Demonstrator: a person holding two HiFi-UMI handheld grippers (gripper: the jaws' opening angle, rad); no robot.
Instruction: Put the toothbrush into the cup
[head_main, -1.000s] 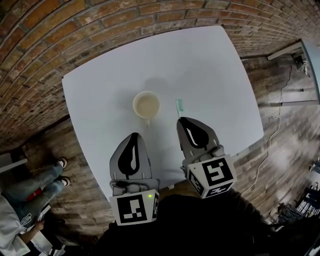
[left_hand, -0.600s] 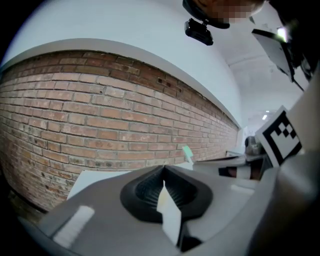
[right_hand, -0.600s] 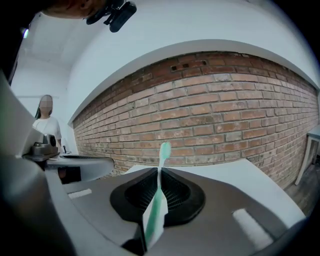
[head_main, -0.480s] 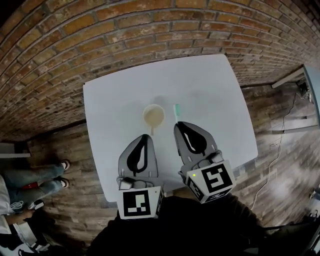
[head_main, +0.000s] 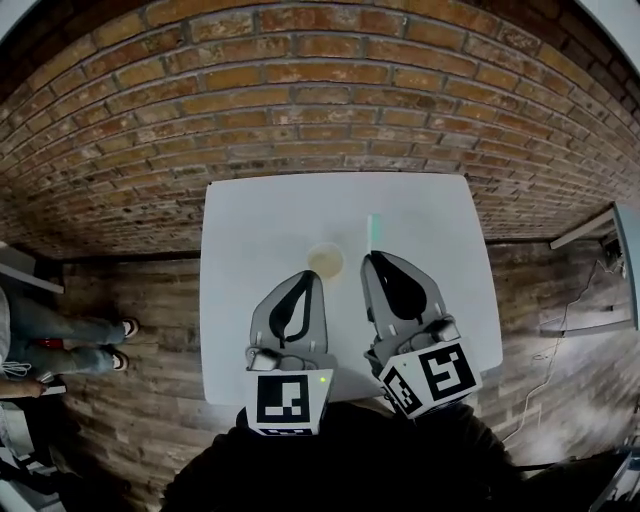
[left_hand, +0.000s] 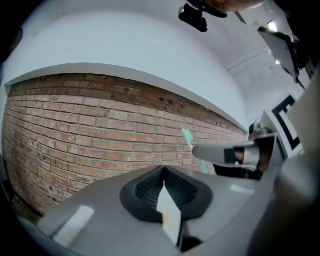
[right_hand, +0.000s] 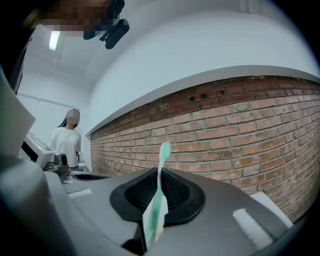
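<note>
A beige cup (head_main: 325, 260) stands upright near the middle of the white table (head_main: 250, 230). My right gripper (head_main: 378, 258) is shut on a mint-green toothbrush (head_main: 373, 230), lifted off the table just right of the cup. In the right gripper view the toothbrush (right_hand: 161, 165) sticks up out of the shut right gripper (right_hand: 159, 174), bristle head on top, against the brick wall. My left gripper (head_main: 305, 276) hovers just in front of the cup, shut with nothing in it. The left gripper view shows the left gripper (left_hand: 164, 170) pressed together and the toothbrush (left_hand: 187, 136) at the right.
A brick wall (head_main: 320, 110) rises behind the table. A wood-plank floor (head_main: 150, 320) surrounds it. A seated person's legs (head_main: 60, 340) are at the far left. A person in white (right_hand: 65, 140) stands in the distance. A cable (head_main: 560, 390) runs over the floor at the right.
Both grippers have risen, the right one carrying the toothbrush up off the table. The table and cup look smaller and farther below. The view has tilted up toward the wall.
</note>
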